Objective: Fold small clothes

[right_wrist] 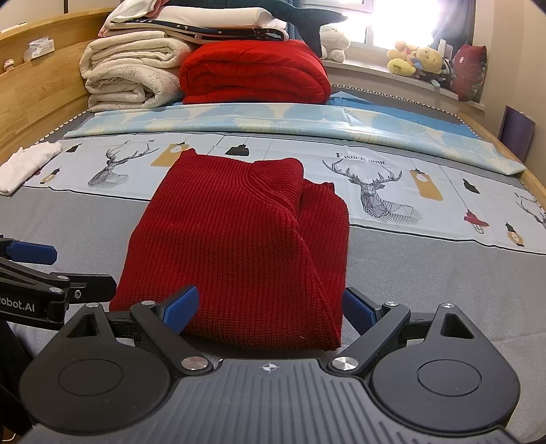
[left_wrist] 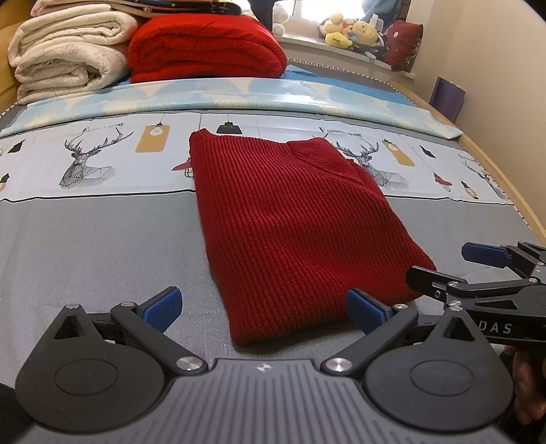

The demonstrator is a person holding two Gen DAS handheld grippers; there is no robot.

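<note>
A dark red knit sweater [left_wrist: 293, 218] lies folded into a long rectangle on the bed, a sleeve folded over its right side [right_wrist: 317, 218]. My left gripper [left_wrist: 264, 310] is open at the sweater's near edge. Its right pad touches the knit and its left pad sits apart over the grey sheet. My right gripper [right_wrist: 269, 309] is open too, and the sweater's near end lies between its blue pads. Each gripper shows in the other's view: the right gripper [left_wrist: 454, 266] beside the sweater's near right corner, the left gripper [right_wrist: 58, 269] at its near left corner.
Rolled cream blankets [left_wrist: 68, 51] and a red blanket [left_wrist: 204, 47] are stacked at the far end of the bed. A small white garment [right_wrist: 27, 164] lies at the left by the wooden bed frame [right_wrist: 37, 85]. Plush toys [left_wrist: 351, 32] sit on the window sill.
</note>
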